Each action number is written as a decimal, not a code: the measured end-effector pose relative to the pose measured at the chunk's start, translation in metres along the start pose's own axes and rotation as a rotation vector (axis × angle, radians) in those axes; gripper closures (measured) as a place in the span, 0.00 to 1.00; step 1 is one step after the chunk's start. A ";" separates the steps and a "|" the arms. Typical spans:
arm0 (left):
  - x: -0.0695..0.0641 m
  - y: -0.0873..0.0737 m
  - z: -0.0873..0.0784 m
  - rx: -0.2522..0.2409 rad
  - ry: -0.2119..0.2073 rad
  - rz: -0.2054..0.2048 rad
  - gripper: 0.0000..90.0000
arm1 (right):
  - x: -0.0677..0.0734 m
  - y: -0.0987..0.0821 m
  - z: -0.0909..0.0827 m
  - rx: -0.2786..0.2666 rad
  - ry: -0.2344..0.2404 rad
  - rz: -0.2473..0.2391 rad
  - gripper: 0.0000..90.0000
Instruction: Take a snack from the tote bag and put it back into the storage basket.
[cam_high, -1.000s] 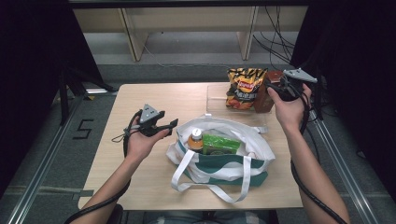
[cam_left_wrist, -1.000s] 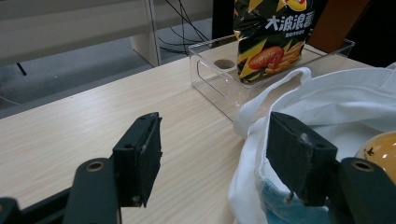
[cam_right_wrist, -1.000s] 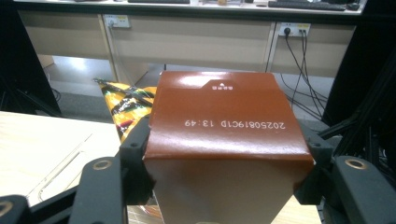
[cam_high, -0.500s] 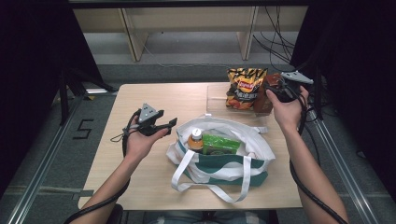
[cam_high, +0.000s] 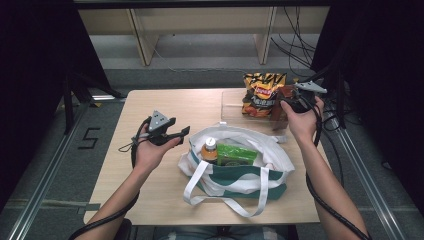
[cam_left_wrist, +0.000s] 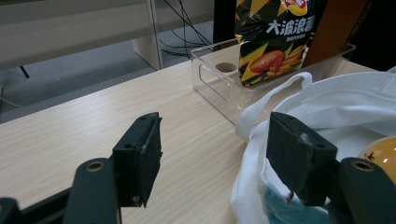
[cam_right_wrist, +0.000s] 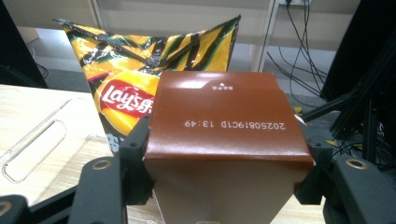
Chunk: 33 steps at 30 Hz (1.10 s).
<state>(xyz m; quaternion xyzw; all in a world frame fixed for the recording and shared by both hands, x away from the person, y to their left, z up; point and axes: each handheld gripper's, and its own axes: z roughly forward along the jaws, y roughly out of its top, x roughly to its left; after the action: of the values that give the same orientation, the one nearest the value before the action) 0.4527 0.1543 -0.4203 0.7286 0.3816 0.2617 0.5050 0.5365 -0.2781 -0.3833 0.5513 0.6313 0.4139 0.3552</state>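
- While the brown carton (cam_right_wrist: 229, 140) stands upright in the clear bin (cam_high: 235, 102) at the far right of the worktop (cam_high: 150, 195), it is clamped across its width by the right gripper (cam_right_wrist: 229, 158) — one black finger pressed on each side face, as the right gripper view shows.
- The carton's long axis is seen to run vertically, with the chip bag (cam_high: 261, 94) just beside it on the left in the same bin.
- The tote bag (cam_high: 240, 165) lies nearer the person and to the left of the bin, so the carton would have to be lifted clear of the bin wall, then carried back and leftward.
- The left gripper (cam_high: 172, 134) is held at the bag's left rim — its fingers spread wide and empty, well apart from the carton.
- A bottle (cam_high: 210, 149) and a green packet (cam_high: 236, 155) are already seen inside the bag.
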 end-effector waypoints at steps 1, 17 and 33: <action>0.000 0.000 0.000 0.000 0.000 0.000 0.39 | 0.001 -0.001 0.001 0.007 0.001 0.012 0.43; -0.002 -0.002 0.002 0.007 -0.006 -0.001 0.39 | 0.000 -0.006 0.006 0.021 0.002 -0.002 0.35; -0.004 -0.001 0.002 0.005 -0.009 0.000 0.39 | -0.008 -0.004 -0.027 0.012 0.047 0.034 0.29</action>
<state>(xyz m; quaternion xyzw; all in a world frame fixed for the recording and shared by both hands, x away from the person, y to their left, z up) 0.4517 0.1502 -0.4222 0.7309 0.3801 0.2575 0.5050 0.5110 -0.2901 -0.3764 0.5542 0.6324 0.4290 0.3299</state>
